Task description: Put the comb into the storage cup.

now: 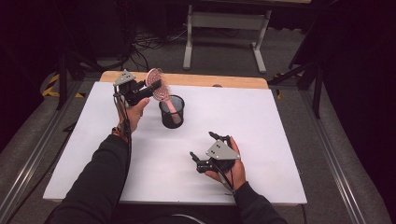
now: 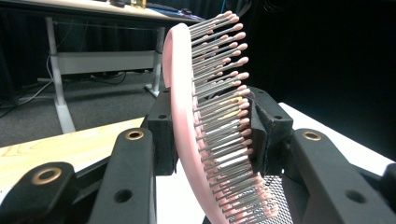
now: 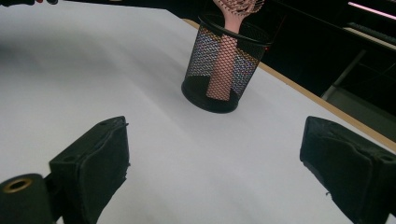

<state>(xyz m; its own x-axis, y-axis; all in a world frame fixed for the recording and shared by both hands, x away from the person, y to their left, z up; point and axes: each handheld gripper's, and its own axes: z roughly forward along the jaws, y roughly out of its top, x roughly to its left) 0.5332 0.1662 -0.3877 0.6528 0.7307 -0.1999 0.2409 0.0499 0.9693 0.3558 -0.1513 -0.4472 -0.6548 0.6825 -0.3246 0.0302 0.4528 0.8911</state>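
Observation:
A pink hairbrush (image 1: pixel 155 78) stands with its handle down inside a black mesh cup (image 1: pixel 172 114) at the back left of the white board (image 1: pixel 280 140). My left gripper (image 1: pixel 154 87) is shut on the brush head above the cup's rim. In the left gripper view one pad lies against the brush's pink back (image 2: pixel 180 116) and the other against its bristle tips. My right gripper (image 1: pixel 202 144) rests low over the front middle of the board, open, with nothing between its jaws. From the right gripper view the cup (image 3: pixel 222 70) stands ahead with the brush handle (image 3: pixel 224 65) inside it.
The board lies on a wooden table whose edge (image 1: pixel 210 80) shows at the back. A white desk frame (image 1: pixel 224 21) and cables stand on the floor behind. Bare board lies to the right of the cup and in front of it.

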